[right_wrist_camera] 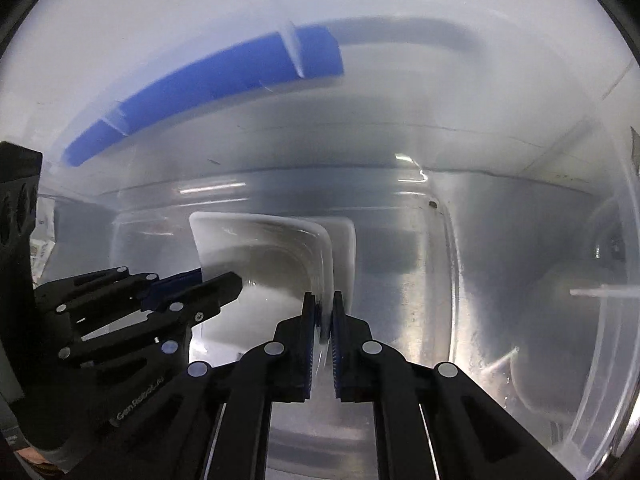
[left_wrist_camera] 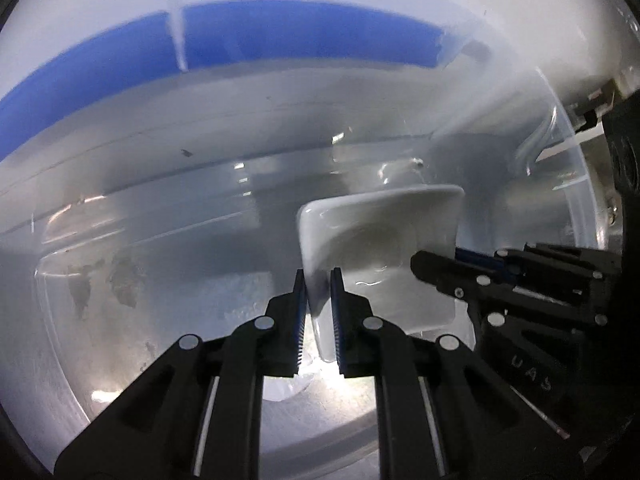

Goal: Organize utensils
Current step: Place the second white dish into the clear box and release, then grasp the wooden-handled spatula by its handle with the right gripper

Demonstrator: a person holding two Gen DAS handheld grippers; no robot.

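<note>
While over a clear bin (left_wrist_camera: 160, 240), white dish (left_wrist_camera: 380, 232) pinched between both grippers' fingers (left_wrist_camera: 300, 292)

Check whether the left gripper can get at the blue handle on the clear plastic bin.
Probably not: the left gripper is clamped on the white square dish, and the blue handle lies beyond the clear plastic bin.

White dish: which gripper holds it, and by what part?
Both: left gripper and right gripper each clamp the white square dish by opposite rims.
</note>
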